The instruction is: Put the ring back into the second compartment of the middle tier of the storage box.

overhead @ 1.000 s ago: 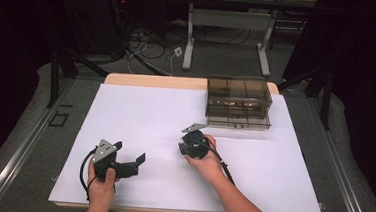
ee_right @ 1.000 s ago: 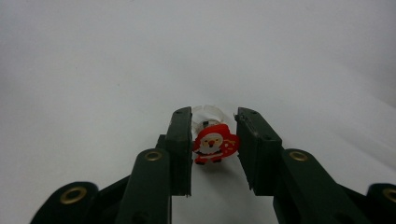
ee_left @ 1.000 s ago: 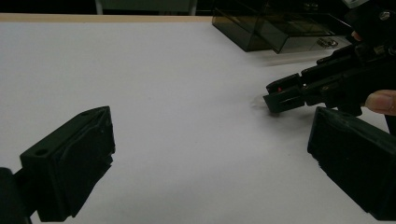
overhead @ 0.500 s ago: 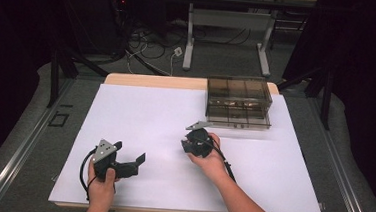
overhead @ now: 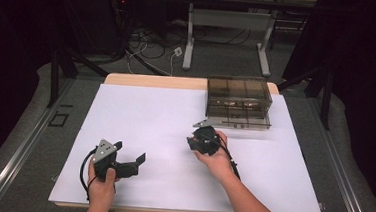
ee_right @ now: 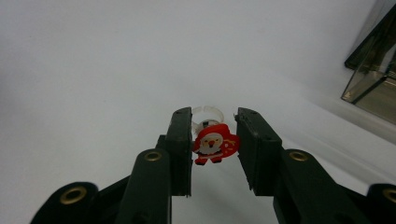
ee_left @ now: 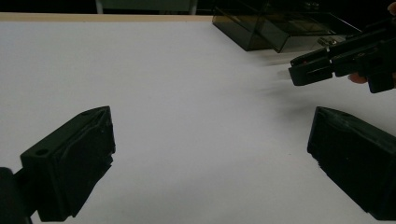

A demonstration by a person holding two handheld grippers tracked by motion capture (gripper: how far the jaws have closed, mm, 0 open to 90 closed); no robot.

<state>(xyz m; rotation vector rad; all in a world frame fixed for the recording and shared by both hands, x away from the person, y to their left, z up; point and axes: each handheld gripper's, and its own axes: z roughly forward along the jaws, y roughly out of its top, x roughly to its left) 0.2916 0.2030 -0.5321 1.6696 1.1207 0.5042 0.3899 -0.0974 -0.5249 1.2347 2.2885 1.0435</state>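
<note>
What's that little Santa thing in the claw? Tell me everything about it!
The Santa ring is a small toy: a flat red-and-white Santa figure with a red sack, fixed on a clear, plastic-looking ring band that rises behind it. It faces the right gripper view's camera, upright. The right claw is shut on it, one black jaw pressing each side, holding it in the air above the white table. Nothing else touches it.

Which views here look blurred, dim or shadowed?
High view: dark surround, bright white table. Left gripper view: right gripper smeared, jaws casting soft shadows. Right gripper view: Santa ring sharp between the jaws, smoky drawer box soft.
</note>
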